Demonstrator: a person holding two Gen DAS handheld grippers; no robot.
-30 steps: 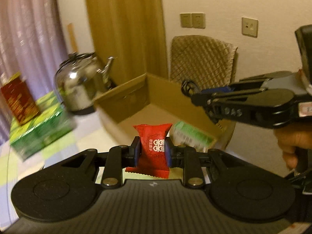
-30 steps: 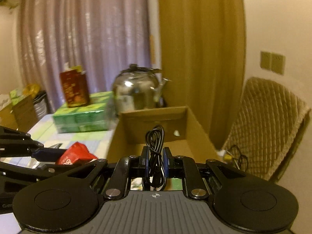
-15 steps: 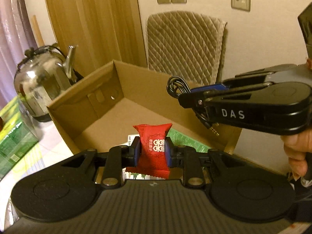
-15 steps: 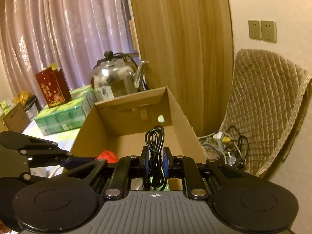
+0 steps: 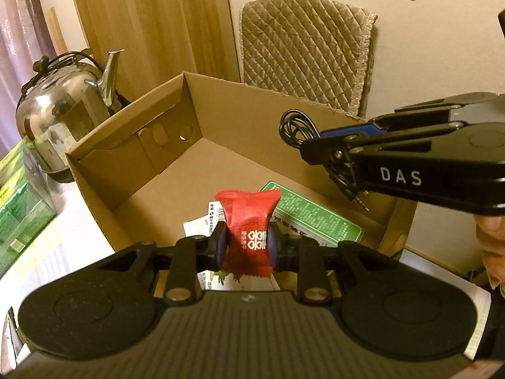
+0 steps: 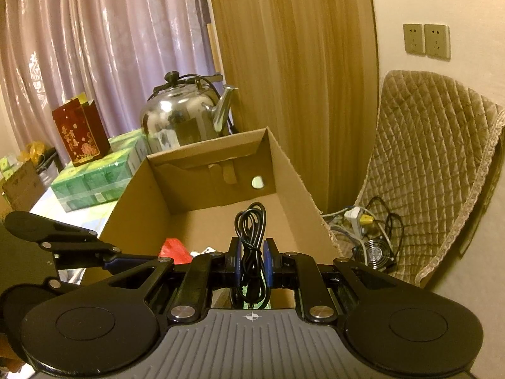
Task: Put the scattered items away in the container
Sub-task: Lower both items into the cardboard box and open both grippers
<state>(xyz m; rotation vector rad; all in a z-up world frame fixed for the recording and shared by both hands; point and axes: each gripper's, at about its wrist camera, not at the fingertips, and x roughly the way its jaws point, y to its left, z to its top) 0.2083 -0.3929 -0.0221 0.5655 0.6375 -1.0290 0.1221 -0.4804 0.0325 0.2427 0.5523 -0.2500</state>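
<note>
I have the red candy packet (image 5: 247,225) clenched in my left claw (image 5: 246,242) and the coiled black cable (image 6: 251,240) pinched in my right claw (image 6: 251,263), both hanging over the open cardboard box (image 5: 132,132), which already has a green packet (image 5: 315,218) and a white card (image 5: 199,227) on its floor. I judge the risk is the two claws crowding each other over the box, or the cable's dangling plugs snagging on the near wall if I let go carelessly. Only the left view shows those plugs and what lies in the box, while the right view alone shows the loose wires and small fan (image 6: 377,252) on the floor beyond the box.
</note>
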